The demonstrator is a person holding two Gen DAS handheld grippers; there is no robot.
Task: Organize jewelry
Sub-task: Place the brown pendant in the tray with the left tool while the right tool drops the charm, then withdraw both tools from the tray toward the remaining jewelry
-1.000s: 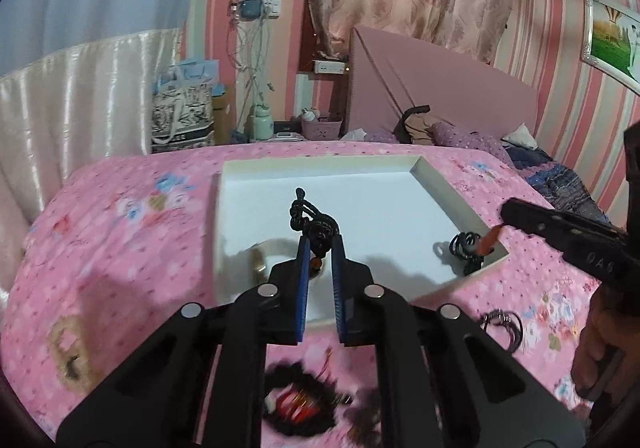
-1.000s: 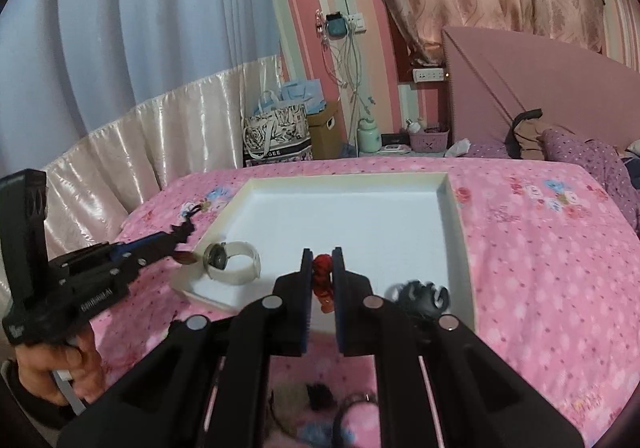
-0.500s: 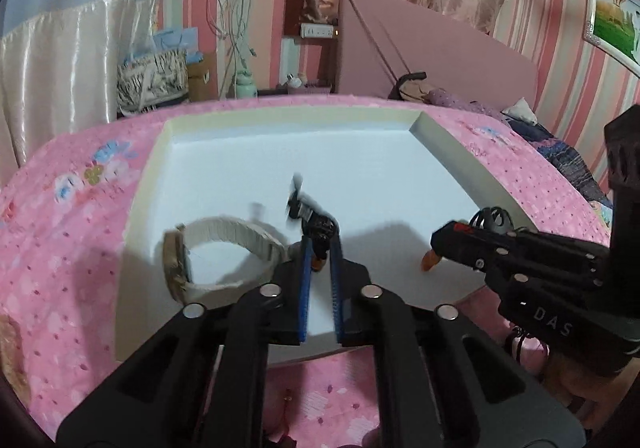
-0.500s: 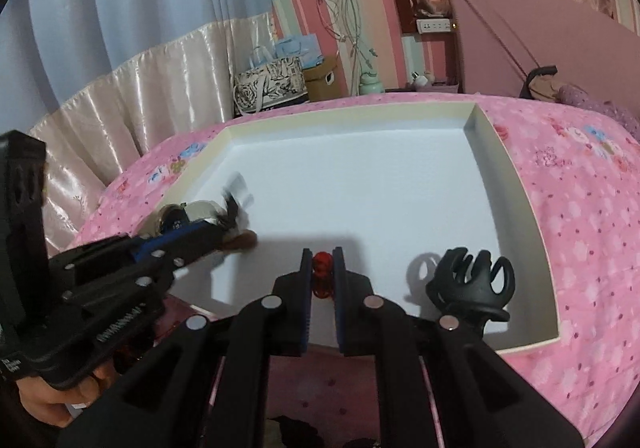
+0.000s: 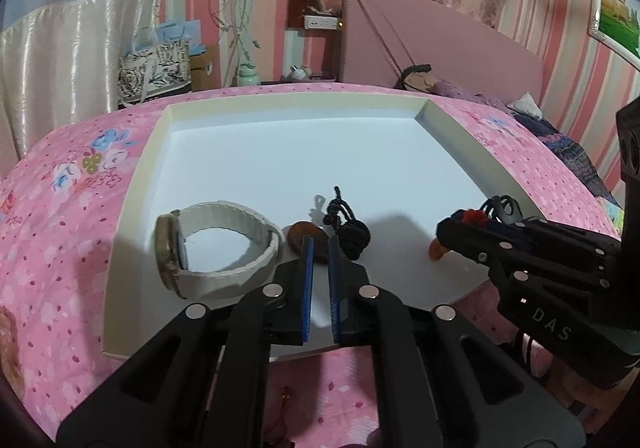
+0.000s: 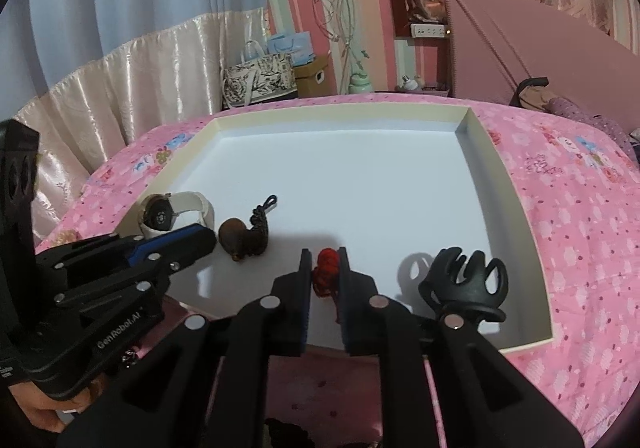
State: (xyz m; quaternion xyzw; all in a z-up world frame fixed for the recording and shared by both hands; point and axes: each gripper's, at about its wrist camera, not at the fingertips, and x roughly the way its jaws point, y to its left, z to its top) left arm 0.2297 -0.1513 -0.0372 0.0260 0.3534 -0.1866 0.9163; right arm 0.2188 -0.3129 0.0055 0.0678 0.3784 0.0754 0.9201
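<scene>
A white tray (image 5: 138, 184) lies on the pink bed. In it are a white-strapped watch (image 5: 224, 248), a brown pendant (image 5: 308, 238) on a black knotted cord (image 5: 348, 224), and a black hair claw (image 6: 464, 284). My left gripper (image 5: 319, 248) is slightly open just behind the pendant, which rests on the tray floor. My right gripper (image 6: 325, 264) is shut on a red cord ornament (image 6: 326, 272), held low over the tray's near edge; an orange pendant (image 5: 438, 250) hangs from it in the left wrist view.
The pink floral bedspread (image 5: 60, 216) surrounds the tray (image 6: 504, 176). Dark jewelry pieces lie on the bed below the grippers, mostly hidden. A headboard (image 5: 440, 44), bags and cables stand at the back.
My left gripper lowered the brown pendant with black cord onto the tray beside the watch and let it go. My right gripper moved in low over the tray with the red ornament.
</scene>
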